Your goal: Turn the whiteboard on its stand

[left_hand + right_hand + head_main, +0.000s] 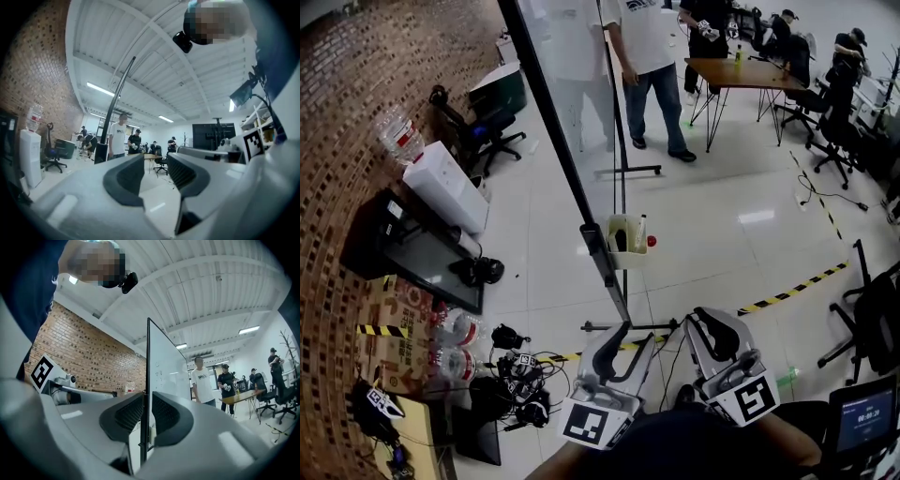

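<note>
White floor (741, 216) lies open round the whiteboard (555, 114) edge; left gripper (636, 336) and right gripper (717, 324) near it, jaws narrow, empty.

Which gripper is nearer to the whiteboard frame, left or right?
Left. In the head view the left gripper sits just below the lower end of the whiteboard frame; the right gripper lies farther to the right.

The pale, glossy tiled floor (741, 234) under me carries the whiteboard stand's black foot bars (628, 326). Black-and-yellow tape (792, 289) runs across the tiles to my right. By the brick wall I see water bottles (455, 328) beside a tangle of black cables (520, 375). Farther off stand an office chair (483, 131) and a wooden tabletop on thin legs (741, 73).
</note>
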Tool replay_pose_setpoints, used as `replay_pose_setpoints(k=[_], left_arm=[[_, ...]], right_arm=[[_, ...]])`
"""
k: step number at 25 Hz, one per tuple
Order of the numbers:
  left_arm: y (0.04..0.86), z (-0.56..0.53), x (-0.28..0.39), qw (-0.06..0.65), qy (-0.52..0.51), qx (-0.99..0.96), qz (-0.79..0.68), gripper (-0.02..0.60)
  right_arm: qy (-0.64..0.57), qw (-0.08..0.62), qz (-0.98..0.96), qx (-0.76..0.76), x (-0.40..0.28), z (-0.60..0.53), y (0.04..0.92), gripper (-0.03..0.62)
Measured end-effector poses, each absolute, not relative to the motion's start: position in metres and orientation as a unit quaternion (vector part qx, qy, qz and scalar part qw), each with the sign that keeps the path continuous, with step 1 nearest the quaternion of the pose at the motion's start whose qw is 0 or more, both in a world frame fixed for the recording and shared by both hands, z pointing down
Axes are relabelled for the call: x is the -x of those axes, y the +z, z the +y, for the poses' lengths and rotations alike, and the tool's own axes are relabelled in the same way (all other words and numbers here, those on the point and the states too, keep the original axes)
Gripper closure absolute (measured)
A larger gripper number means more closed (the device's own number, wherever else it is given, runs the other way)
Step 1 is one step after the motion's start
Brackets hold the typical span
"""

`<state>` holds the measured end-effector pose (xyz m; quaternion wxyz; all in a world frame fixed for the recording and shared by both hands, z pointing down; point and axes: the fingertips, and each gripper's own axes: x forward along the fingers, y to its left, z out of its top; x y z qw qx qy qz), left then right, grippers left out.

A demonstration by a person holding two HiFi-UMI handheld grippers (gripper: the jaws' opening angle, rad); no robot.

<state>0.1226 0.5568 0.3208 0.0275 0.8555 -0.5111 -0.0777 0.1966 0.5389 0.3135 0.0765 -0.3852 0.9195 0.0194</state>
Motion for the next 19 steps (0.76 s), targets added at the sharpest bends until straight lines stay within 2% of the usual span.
replay_pose_setpoints(k=[19], left_arm=[[0.3175,0.5487,-0.1289,0.031,-0.075,-0.852,-0.517,0.428]], right_arm=[[0.057,0.063,0.922,0.378,-0.1987,0.5405,0.3048,0.538]])
